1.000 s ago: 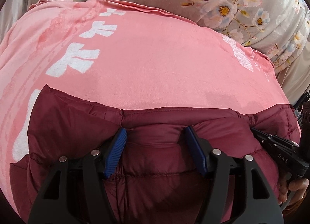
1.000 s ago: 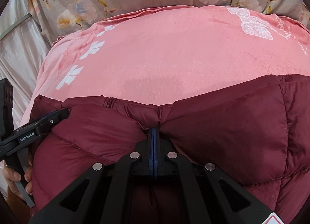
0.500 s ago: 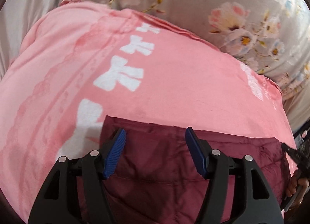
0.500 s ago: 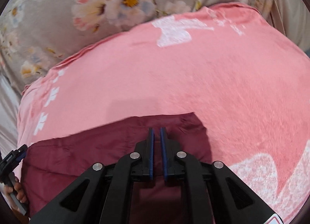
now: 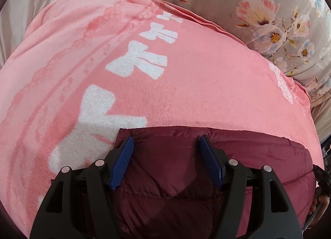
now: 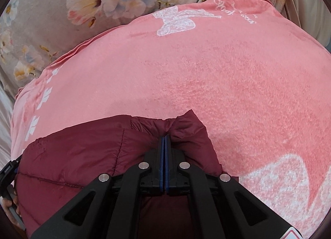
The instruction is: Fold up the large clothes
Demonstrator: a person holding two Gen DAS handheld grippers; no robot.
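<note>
A dark red quilted puffer jacket (image 5: 238,156) lies on a pink blanket (image 5: 196,73); it also shows in the right wrist view (image 6: 82,148). My left gripper (image 5: 166,141) is open, its blue pads over the jacket's left corner with fabric between them, not pinched. My right gripper (image 6: 164,137) is shut on the jacket's right corner, where the fabric bunches at the pads. The right gripper's edge shows at the far right of the left view (image 5: 319,173); the left gripper's edge shows at the far left of the right view (image 6: 8,169).
The pink blanket (image 6: 227,73) with white bow prints covers the bed. A grey floral sheet (image 5: 258,1) lies beyond it, also in the right wrist view (image 6: 62,11). Pale fabric (image 5: 31,1) hangs at the far left.
Both grippers have moved outward to the jacket's corners. The left stayed open. The right was shut, opened slightly half a second ago, and is now shut on the right corner.
</note>
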